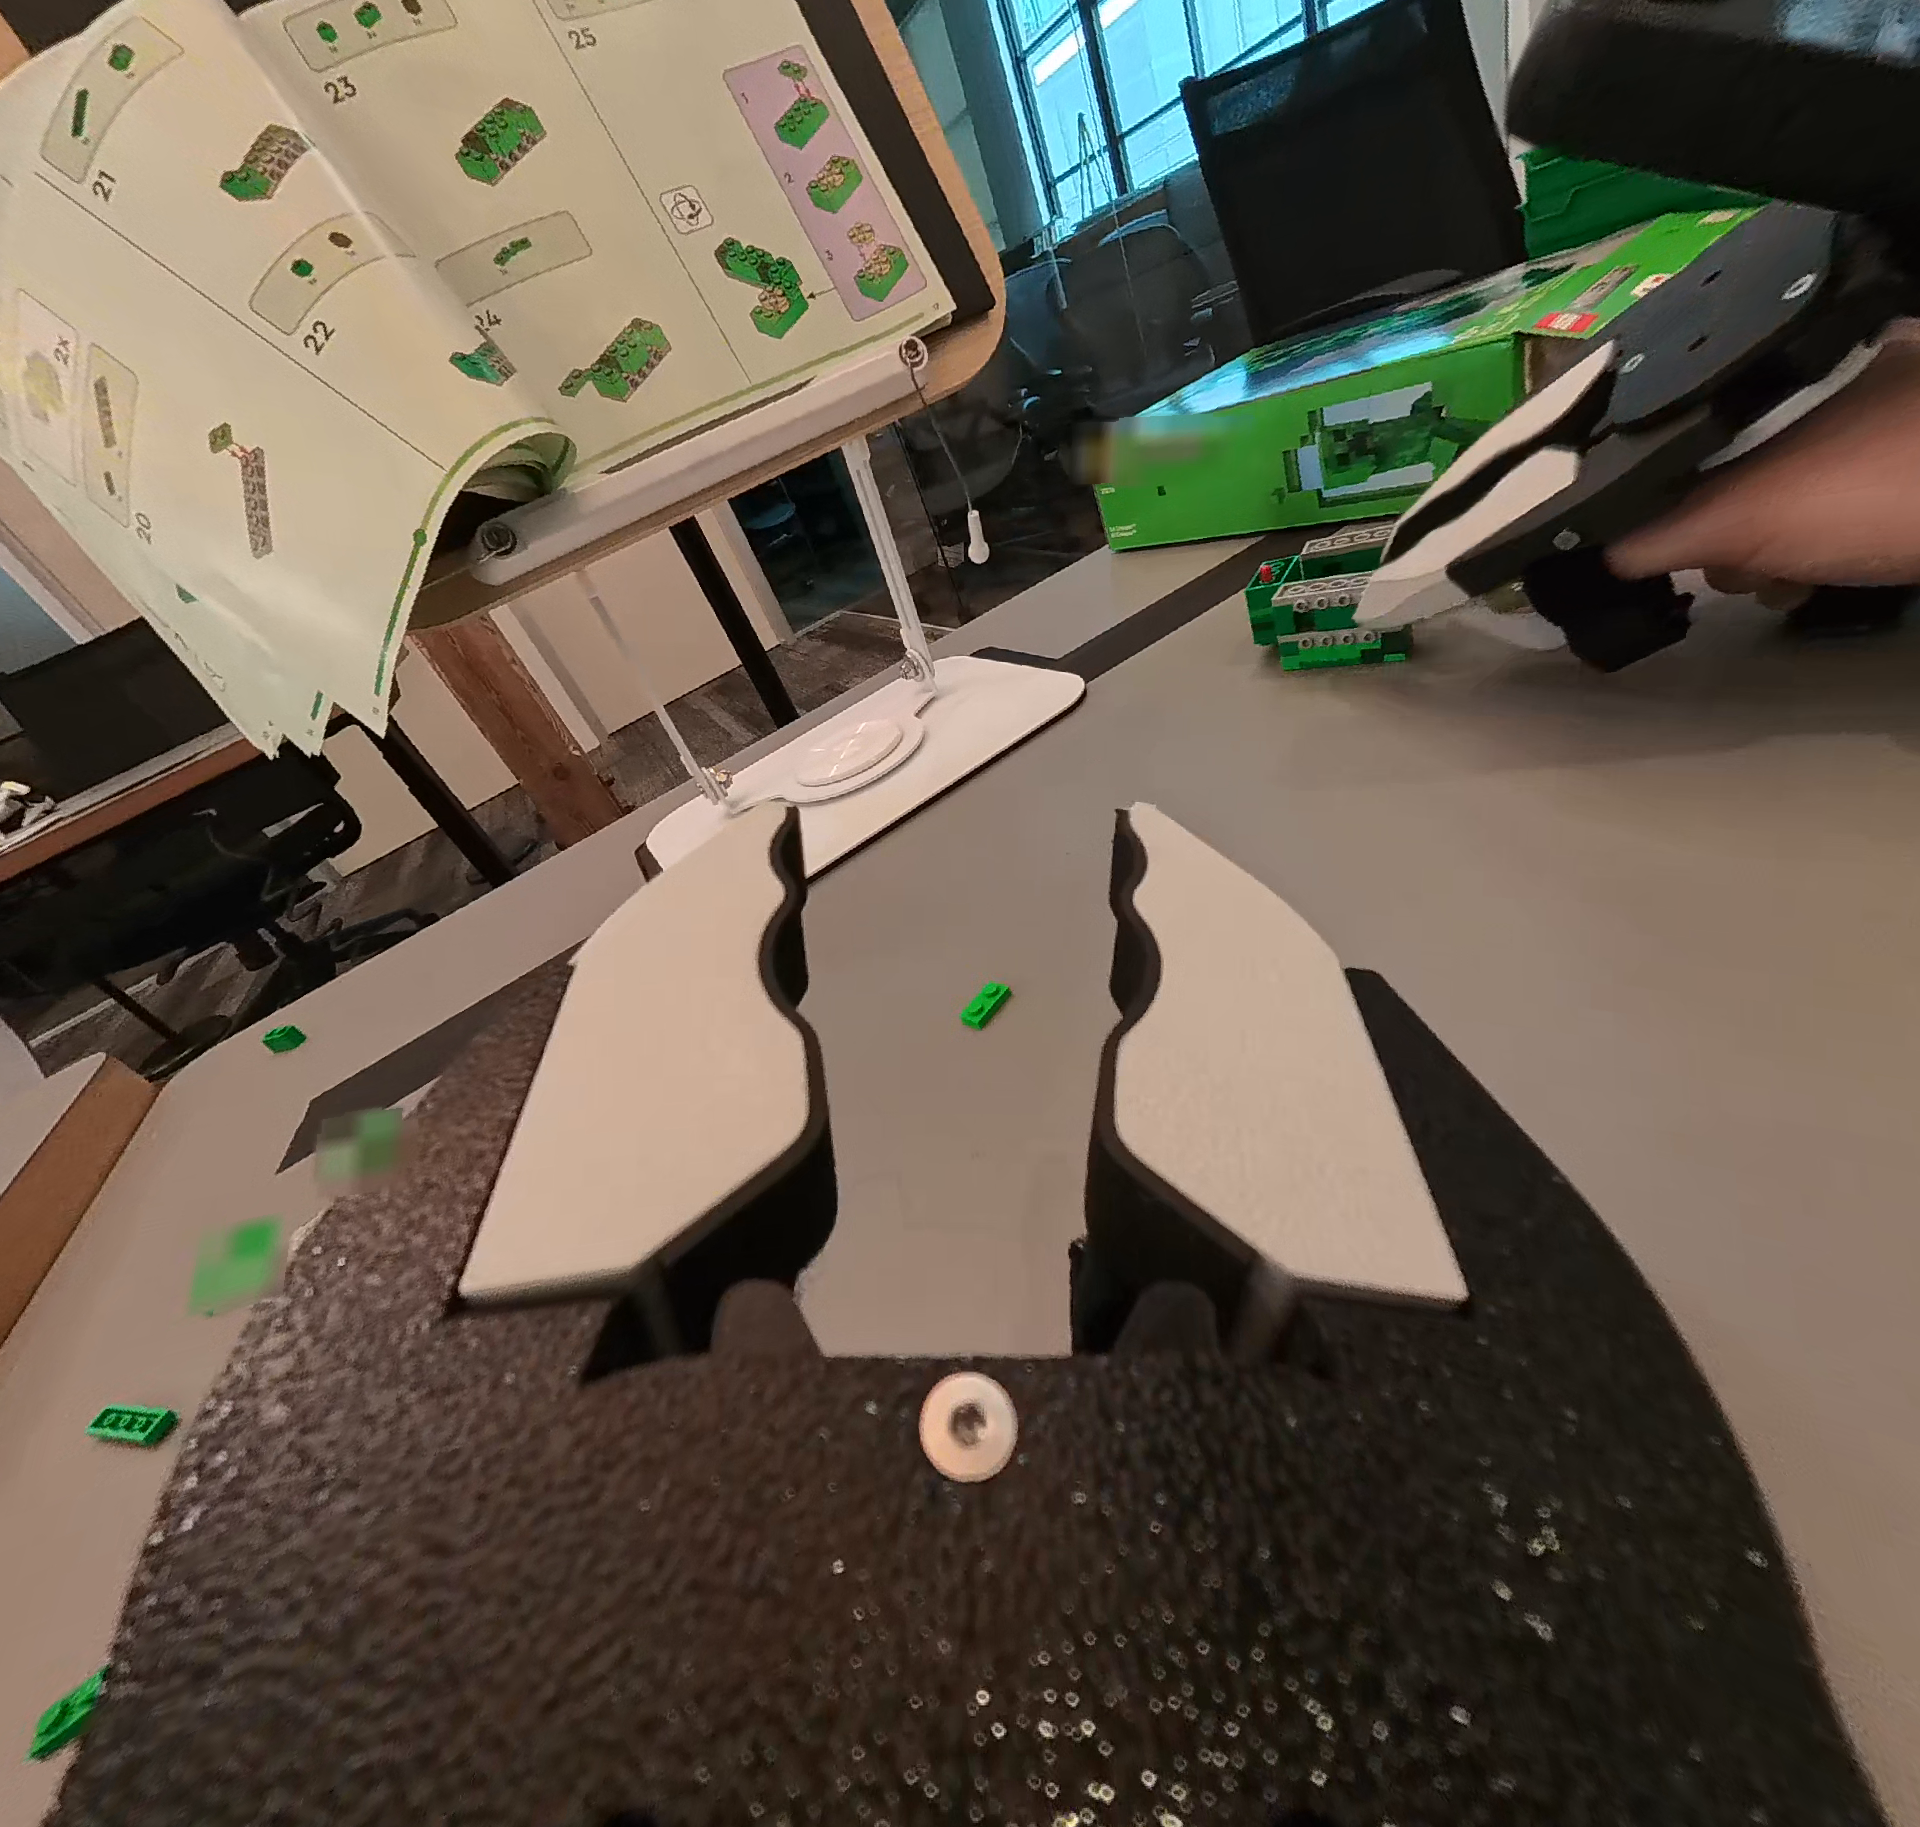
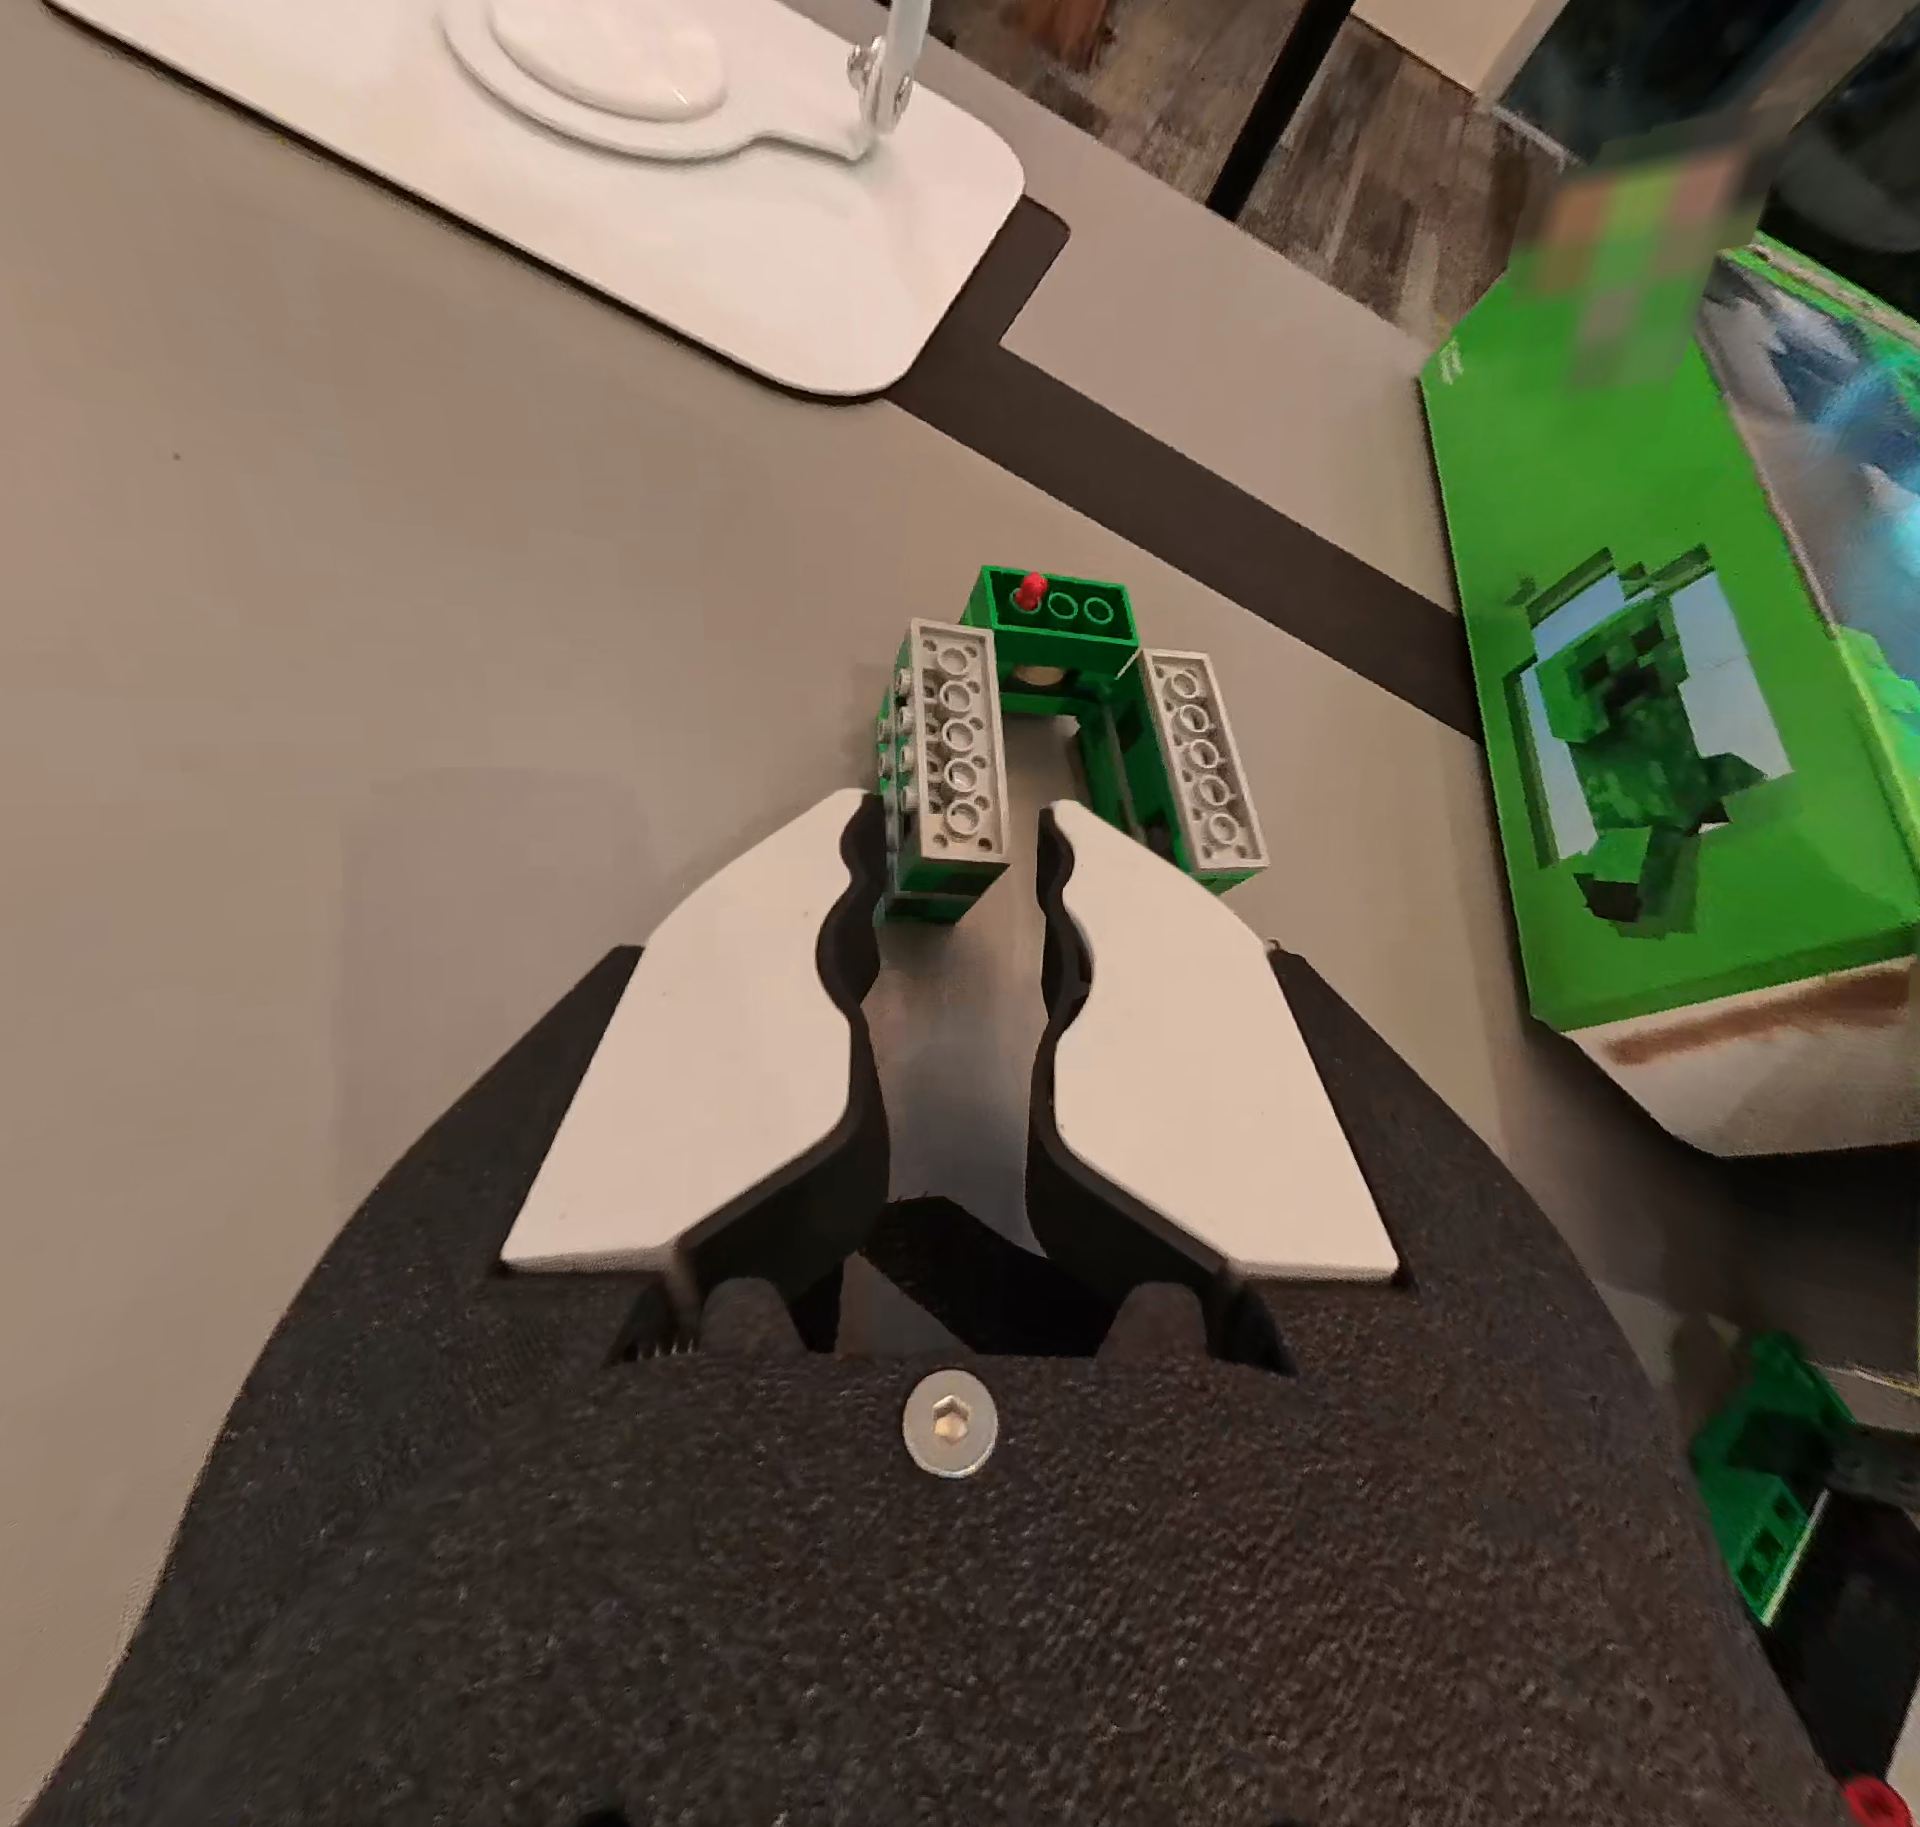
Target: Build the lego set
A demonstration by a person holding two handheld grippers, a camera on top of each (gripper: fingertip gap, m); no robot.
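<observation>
My right gripper [image 2: 951, 821] has fingers spread, empty, tips just at the green-and-grey build [image 2: 1070, 738] on the bench [image 2: 416, 634]. I should straddle one grey-topped arm squarely before closing. Left gripper [image 1: 956, 832] spread, empty; small green plate [image 1: 985, 1004] lies between its fingers.

Open-plan office. Evidence in the left wrist view: black mesh office chair [image 1: 1351, 156] behind the grey desk [image 1: 1351, 894], more rolling chairs [image 1: 177, 894] at neighbouring wood-edged desks [image 1: 114, 801], large gridded windows [image 1: 1174, 21] at the far wall. Right wrist view adds wood-look plank flooring [image 2: 1382, 115] beyond the desk edge and a white book-stand base [image 2: 644, 219] on the desktop.
</observation>
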